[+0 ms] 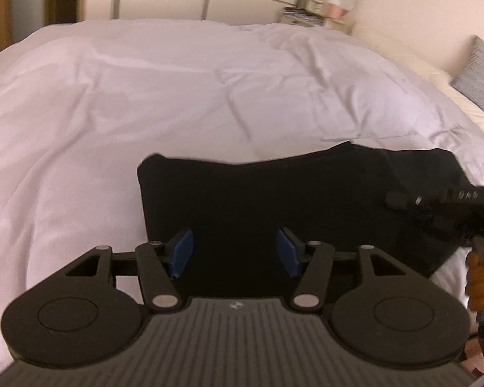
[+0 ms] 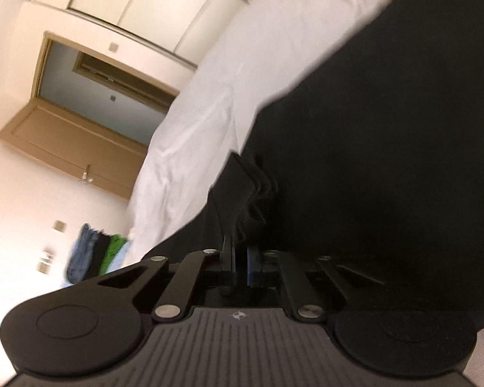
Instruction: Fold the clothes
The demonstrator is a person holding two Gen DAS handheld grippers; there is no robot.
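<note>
A black garment [image 1: 274, 200] lies flat on the white duvet [image 1: 145, 96], its far edge straight and its left corner square. My left gripper [image 1: 235, 235] hovers over the garment's near edge, jaws open, blue pads [image 1: 184, 248] well apart with nothing pinched. My right gripper [image 1: 392, 198] reaches in from the right over the garment's right side. In the right wrist view, which is rolled sideways, the right gripper [image 2: 241, 245] has its pads almost together on a bunched fold of the black garment [image 2: 387, 145].
A person's hand [image 1: 480, 280] holds the right gripper's handle. A grey pillow [image 1: 480, 74] lies at the far right and a cluttered nightstand [image 1: 319, 9] stands behind the bed. A brown door [image 2: 80, 142] stands open. Blue, black and green clothes [image 2: 96, 254] lie beyond the duvet's edge.
</note>
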